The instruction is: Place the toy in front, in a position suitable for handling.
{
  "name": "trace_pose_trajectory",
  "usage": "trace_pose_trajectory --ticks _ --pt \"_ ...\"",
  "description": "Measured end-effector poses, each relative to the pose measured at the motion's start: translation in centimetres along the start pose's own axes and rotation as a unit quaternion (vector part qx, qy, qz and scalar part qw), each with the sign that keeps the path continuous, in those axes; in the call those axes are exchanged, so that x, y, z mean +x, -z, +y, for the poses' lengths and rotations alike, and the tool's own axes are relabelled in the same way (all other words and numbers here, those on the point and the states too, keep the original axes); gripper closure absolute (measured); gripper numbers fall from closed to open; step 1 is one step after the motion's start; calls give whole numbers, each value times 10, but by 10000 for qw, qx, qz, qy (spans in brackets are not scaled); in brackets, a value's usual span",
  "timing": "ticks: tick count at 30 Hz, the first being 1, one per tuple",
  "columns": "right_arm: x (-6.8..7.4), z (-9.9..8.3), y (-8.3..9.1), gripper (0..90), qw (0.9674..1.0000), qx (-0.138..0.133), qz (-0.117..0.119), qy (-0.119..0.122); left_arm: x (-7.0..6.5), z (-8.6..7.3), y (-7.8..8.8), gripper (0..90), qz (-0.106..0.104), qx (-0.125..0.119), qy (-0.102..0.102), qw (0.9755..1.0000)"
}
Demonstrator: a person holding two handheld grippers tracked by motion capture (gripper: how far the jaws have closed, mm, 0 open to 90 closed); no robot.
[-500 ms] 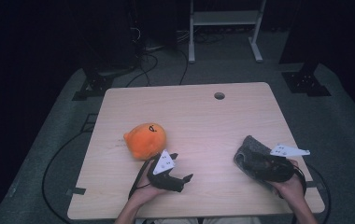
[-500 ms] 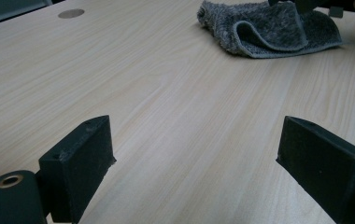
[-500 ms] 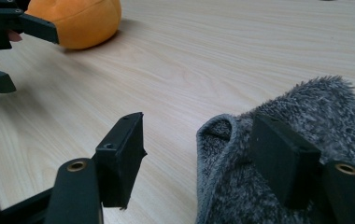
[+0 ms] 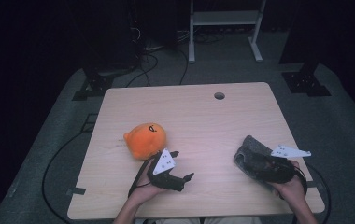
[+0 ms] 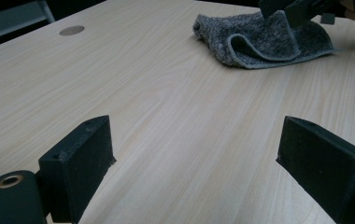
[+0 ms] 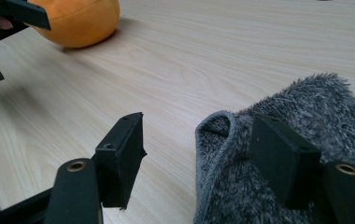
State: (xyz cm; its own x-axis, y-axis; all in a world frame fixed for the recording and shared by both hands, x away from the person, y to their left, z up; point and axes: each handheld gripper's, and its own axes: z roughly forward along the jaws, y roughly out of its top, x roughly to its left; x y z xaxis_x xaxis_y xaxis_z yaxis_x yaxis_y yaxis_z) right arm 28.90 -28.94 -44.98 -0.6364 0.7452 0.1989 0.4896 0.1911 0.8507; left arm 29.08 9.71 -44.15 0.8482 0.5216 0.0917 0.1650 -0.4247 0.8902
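An orange plush toy [image 4: 145,139] lies left of the table's middle, and its side also shows in the right gripper view [image 6: 80,18]. Just in front of it, my left gripper [image 4: 182,164] points to the right, open, with only bare wood between its jaws [image 5: 196,163]. A crumpled grey towel [image 4: 252,147] lies near the front right. My right gripper [image 4: 252,163] rests over it, open. In the right gripper view [image 6: 203,154] one jaw lies on the towel [image 6: 278,116] and the towel's folded edge sits between the jaws, unpressed.
The light wooden table [image 4: 199,121] has a round cable hole [image 4: 219,95] near its far edge. Beyond the table, cables and a white metal stand [image 4: 222,18] sit on the dark floor. Bare wood lies between the toy and the towel.
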Motion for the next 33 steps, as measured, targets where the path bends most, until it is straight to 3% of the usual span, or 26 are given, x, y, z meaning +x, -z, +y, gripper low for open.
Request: trace_pose_trajectory --ticks 7,15,24,33 --pt "-3 0 0 340 10000 2 -11 -4 5 7 5 97 45 -116 8 9999" --pt "-5 -1 2 340 10000 5 -22 -20 17 16 14 96 279 -258 25 9993" --pt "-6 -1 4 340 10000 -27 -53 -34 39 21 27 90 535 -270 73 9982" --pt "-5 1 4 339 10000 -45 -52 -17 68 25 47 82 902 -324 125 9953"
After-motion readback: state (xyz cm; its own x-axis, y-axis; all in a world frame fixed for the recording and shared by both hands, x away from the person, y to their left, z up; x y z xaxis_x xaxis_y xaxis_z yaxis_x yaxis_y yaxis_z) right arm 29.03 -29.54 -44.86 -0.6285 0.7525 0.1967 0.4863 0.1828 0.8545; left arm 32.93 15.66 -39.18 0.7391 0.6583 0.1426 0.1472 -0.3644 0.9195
